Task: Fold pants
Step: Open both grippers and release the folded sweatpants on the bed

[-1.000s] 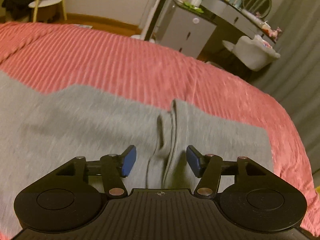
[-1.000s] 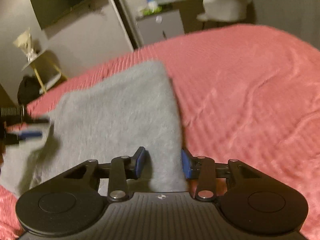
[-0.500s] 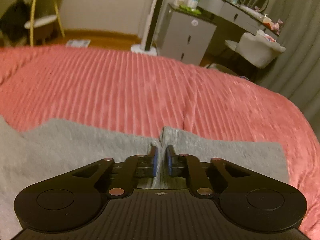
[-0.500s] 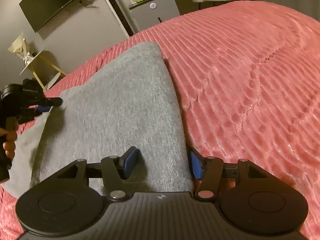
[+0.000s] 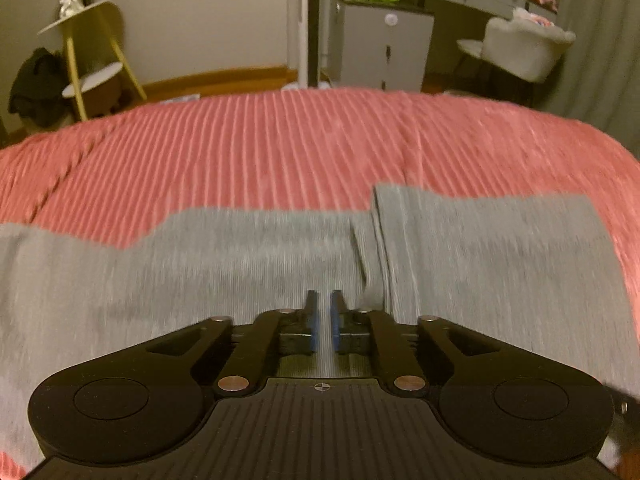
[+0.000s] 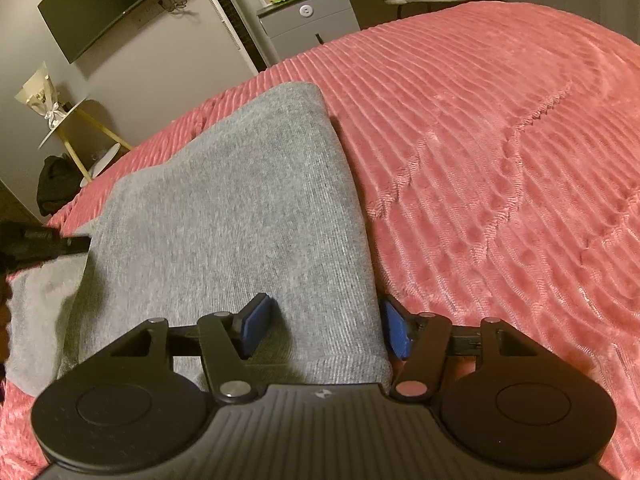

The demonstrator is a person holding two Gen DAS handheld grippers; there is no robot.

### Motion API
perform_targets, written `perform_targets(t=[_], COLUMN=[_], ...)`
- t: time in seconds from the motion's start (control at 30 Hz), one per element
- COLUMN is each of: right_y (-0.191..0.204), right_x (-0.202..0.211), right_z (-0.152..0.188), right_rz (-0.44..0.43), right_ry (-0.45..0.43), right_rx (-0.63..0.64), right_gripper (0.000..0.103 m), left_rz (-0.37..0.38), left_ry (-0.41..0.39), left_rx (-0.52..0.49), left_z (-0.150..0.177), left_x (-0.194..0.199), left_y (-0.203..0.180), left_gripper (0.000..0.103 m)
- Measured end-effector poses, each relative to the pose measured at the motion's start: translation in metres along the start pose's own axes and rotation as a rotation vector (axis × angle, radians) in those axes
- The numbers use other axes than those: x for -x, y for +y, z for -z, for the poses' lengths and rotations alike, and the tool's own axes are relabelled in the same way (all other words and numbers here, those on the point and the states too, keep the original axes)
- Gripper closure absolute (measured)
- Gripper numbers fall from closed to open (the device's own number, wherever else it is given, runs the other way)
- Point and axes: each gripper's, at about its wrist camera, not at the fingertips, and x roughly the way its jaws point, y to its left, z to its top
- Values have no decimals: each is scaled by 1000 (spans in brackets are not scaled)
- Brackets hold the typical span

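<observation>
Grey pants (image 5: 480, 256) lie flat on a pink ribbed bedspread (image 5: 280, 152). In the left wrist view they span the frame, with a folded edge running up right of centre. My left gripper (image 5: 324, 326) is shut, with a thin strip of grey cloth between its blue pads. In the right wrist view the pants (image 6: 240, 208) stretch away from me. My right gripper (image 6: 324, 330) is open, its pads either side of the near right corner of the cloth. The left gripper (image 6: 36, 240) shows at the far left edge there.
The bedspread (image 6: 500, 140) extends far to the right. Beyond the bed stand a grey cabinet (image 5: 380, 52), a white chair (image 5: 524, 52), a yellow side table (image 5: 88, 52) and a wall-mounted screen (image 6: 108, 4).
My left gripper closed on the pants cloth and has since pulled back, showing more grey cloth. My right gripper stays open at the same corner, a little lower.
</observation>
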Motion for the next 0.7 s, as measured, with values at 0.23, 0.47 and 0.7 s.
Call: perform_targets(t=[0.23,0.47,0.7], right_y=[-1,-2,-1], right_x=[-1,0,0], right_z=[0,0,1], right_rz=[0,-5,-7], right_ry=[2,4,8], right_rx=[2,2,13], right_gripper=[40,39,35], left_rz=[52,63,39], left_ry=[21,50,23], left_rx=[2,15,-29], left_z=[27,33,37], left_x=[22,25,33], left_y=[-5,-7,-12], left_gripper=[76,72,69])
